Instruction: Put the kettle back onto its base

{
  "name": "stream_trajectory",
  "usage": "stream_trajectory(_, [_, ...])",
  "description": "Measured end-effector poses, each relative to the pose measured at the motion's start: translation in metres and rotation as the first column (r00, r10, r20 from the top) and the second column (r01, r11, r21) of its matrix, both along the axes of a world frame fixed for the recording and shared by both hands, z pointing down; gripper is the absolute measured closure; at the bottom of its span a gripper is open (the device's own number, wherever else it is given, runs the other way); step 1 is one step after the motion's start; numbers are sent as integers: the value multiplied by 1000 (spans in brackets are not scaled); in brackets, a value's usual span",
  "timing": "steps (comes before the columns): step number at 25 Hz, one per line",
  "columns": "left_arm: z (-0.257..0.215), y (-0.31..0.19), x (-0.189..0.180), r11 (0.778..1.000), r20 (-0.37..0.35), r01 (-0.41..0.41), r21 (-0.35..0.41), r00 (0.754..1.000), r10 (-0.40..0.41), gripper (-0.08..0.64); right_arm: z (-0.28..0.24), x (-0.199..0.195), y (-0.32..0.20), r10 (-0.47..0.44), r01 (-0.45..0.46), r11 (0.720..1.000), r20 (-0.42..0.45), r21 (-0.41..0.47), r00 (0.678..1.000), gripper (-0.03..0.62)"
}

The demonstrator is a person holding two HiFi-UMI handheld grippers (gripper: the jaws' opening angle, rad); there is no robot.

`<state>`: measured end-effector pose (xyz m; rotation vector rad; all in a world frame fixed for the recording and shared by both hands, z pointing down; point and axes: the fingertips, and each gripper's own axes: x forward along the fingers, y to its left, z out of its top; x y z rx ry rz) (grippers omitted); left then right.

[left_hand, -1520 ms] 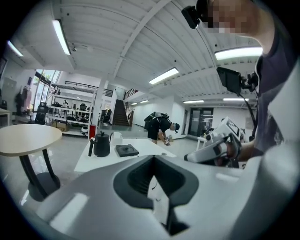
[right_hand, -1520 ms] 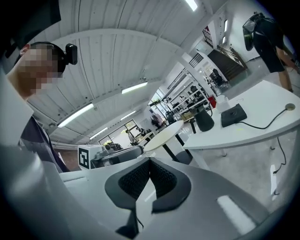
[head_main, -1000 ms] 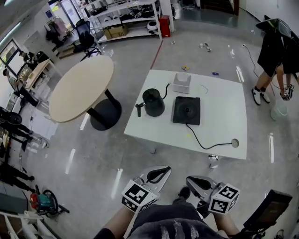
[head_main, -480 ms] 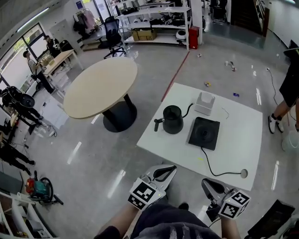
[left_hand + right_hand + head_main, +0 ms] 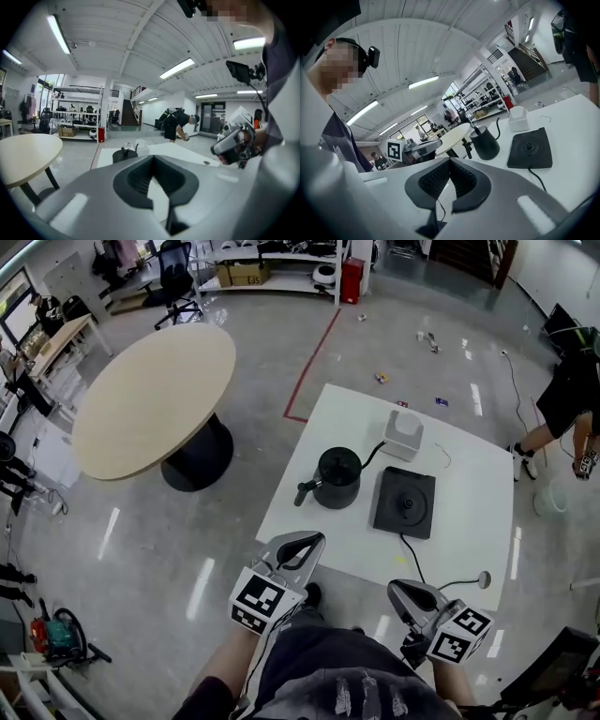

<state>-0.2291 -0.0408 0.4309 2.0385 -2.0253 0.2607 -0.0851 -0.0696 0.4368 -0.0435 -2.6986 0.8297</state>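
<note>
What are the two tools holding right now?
Nothing. The left tool and right tool are both shut and empty; the kettle stands untouched on the table, beside its base.

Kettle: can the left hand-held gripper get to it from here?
Probably yes. Nothing stands on the table between the left hand-held gripper and the kettle, whose handle points toward that side. Its jaws are shut, so they must open first.
</note>
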Motion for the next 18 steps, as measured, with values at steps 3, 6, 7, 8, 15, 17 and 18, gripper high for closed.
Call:
stream_trajectory(3, [19,-2,-39,999,64,24,-34,998,-22,557,8,-26,4,9,-9,1000,-34,-14,999,591])
stream_trajectory(6, [48,-10,-71,995,109,33,-98,994,-22,476,11,-47,6,10,-11,1000,-47,-17,999,591])
stream_trajectory(7, [59,-15,-79,992,107,26,-123,994,-13,373,11,-52,6,14,-15,1000,-50,-17,999,591])
stream_trajectory(8, [72,-21,-86,989,104,18,-150,995,-2,316,13,-56,4,20,-21,1000,-56,-18,998,591])
stream_trajectory(15, [137,-62,-113,955,157,-33,-293,984,82,276,19,-71,-5,28,-30,999,-81,-29,996,591])
stream_trajectory(17, [148,-74,-116,949,142,-51,-311,985,99,276,18,-74,-11,19,-21,999,-75,-27,997,591])
stream_trajectory(18, [152,-79,-117,947,122,-58,-316,987,101,277,18,-75,-14,15,-17,999,-71,-28,997,591])
